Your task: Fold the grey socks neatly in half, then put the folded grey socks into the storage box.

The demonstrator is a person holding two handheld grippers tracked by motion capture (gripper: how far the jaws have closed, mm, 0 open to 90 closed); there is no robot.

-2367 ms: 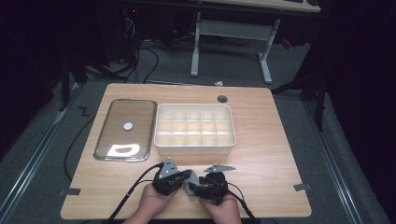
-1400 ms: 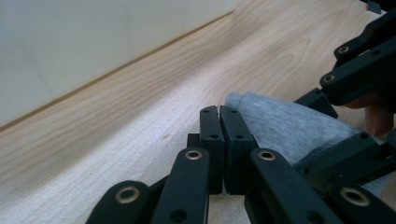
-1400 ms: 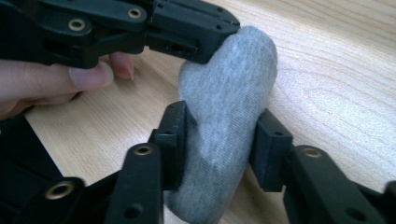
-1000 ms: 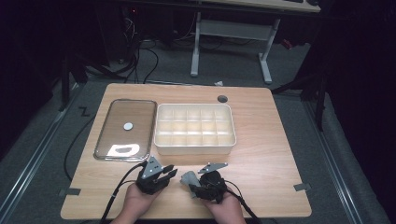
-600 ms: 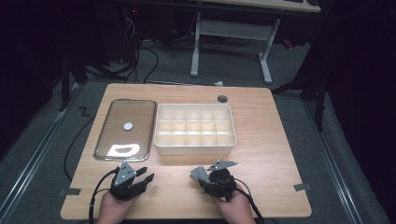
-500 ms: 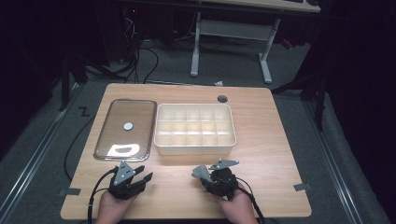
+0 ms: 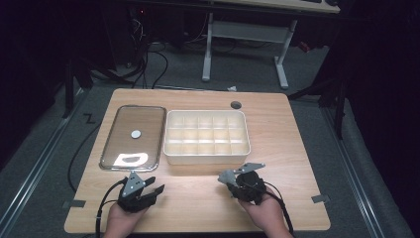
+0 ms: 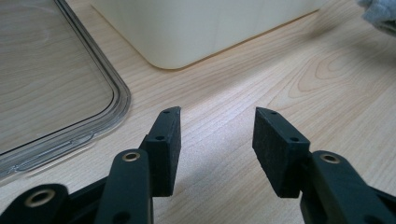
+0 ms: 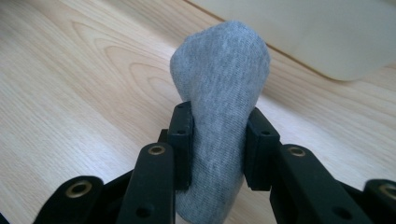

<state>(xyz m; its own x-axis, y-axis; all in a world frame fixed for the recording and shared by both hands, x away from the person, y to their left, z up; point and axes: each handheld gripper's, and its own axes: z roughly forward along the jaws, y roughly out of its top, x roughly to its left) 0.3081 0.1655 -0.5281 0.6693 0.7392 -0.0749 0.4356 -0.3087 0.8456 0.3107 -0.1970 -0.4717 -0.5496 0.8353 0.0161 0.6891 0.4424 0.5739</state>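
Two pairs of tongs work low in the high view, well apart on the tabletop [image 7: 292,144]. The right tongs [image 9: 218,119] pinch a rolled grey sock [image 9: 219,93], which stands up between the pads and pokes past their tips. The left tongs [image 8: 217,126] are spread with nothing between them; their jaws have just been opening, so the handover of the sock to the right side looks finished.

The step in hand seems to be carrying the sock to the cream divided box [image 7: 205,136] at the centre of the high view. The next move likely calls for lifting the sock over the box's near wall and lowering it into one compartment before letting go, choosing a cell wide enough for the roll.

The right gripper view makes the sock's knit and the grip on it plain, while in the high view the sock is a small grey patch at the right tongs [image 7: 229,177]. The left gripper view shows the rim of the clear lid [image 8: 70,93] in its upper left; the high view shows the whole lid [image 7: 133,136] lying left of the box.
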